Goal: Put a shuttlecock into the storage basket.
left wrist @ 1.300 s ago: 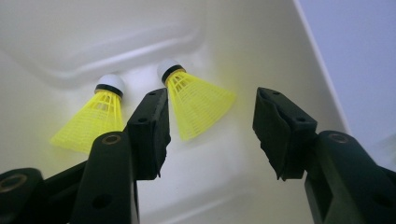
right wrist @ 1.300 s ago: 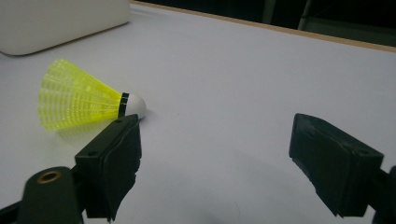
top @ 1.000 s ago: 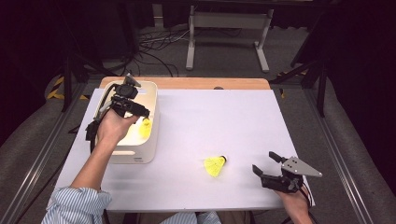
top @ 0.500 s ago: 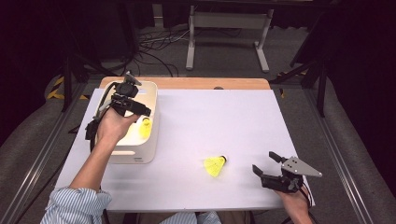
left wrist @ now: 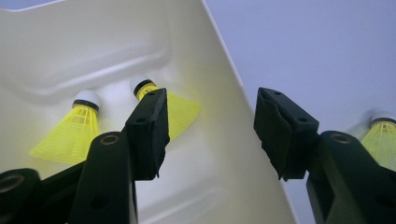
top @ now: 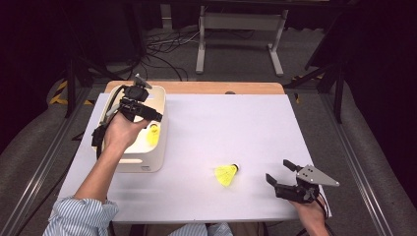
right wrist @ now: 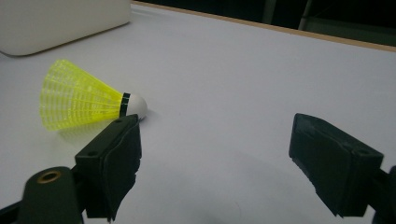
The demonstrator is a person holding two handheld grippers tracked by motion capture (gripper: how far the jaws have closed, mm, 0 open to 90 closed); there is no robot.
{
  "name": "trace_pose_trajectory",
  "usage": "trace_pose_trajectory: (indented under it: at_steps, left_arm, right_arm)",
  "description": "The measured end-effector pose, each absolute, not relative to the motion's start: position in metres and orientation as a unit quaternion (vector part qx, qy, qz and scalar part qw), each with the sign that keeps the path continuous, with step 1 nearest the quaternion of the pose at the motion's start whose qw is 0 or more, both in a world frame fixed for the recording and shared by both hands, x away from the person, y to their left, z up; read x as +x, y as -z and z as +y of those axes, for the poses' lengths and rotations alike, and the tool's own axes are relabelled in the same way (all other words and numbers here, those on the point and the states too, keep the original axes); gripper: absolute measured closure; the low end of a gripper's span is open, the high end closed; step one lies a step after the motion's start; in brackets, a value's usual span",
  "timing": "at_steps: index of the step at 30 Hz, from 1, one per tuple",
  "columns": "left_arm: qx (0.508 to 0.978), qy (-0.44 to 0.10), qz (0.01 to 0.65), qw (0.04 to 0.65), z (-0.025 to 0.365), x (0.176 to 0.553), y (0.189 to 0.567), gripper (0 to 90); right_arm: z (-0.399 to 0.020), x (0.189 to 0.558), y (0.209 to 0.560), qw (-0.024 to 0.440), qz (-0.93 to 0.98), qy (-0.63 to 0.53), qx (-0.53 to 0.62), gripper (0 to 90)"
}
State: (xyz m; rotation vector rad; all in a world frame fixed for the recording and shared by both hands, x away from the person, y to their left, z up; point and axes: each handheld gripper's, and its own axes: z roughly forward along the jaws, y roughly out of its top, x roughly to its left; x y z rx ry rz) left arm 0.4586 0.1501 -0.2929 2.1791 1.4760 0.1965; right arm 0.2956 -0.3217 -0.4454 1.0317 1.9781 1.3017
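My left claw [top: 147, 114] hung open and empty over the cream bin [top: 158, 147] at centre left, two shuttlecocks [left wrist: 70, 133] inside. My right claw [top: 281, 173] gaped empty at lower right, the loose shuttlecock [top: 226, 174] lying on the worktop [top: 231, 123] just left of it.

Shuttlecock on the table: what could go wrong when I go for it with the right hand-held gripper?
The shuttlecock lies on its side, left of the open right hand-held gripper, not between the jaws; closing now would likely miss. A nudge could roll it. Its mesh skirt may crush if squeezed there. The left hand-held gripper straddles the bin wall and could catch it.
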Motion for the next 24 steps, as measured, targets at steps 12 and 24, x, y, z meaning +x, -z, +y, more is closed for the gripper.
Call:
trace_pose_trajectory:
  at_steps: [12, 24]
  left_arm:
    - [0.806, -0.068, 0.532, 0.25, 0.138, 0.457, 0.292, 45.1]
    - [0.816, -0.065, 0.516, 0.253, 0.128, 0.455, 0.292, 44.7]
  right_arm:
    - [-0.322, 0.296, 0.445, 0.275, 0.736, -0.485, 0.384, 17.7]
    - [-0.322, 0.296, 0.445, 0.273, 0.736, -0.486, 0.385, 17.9]
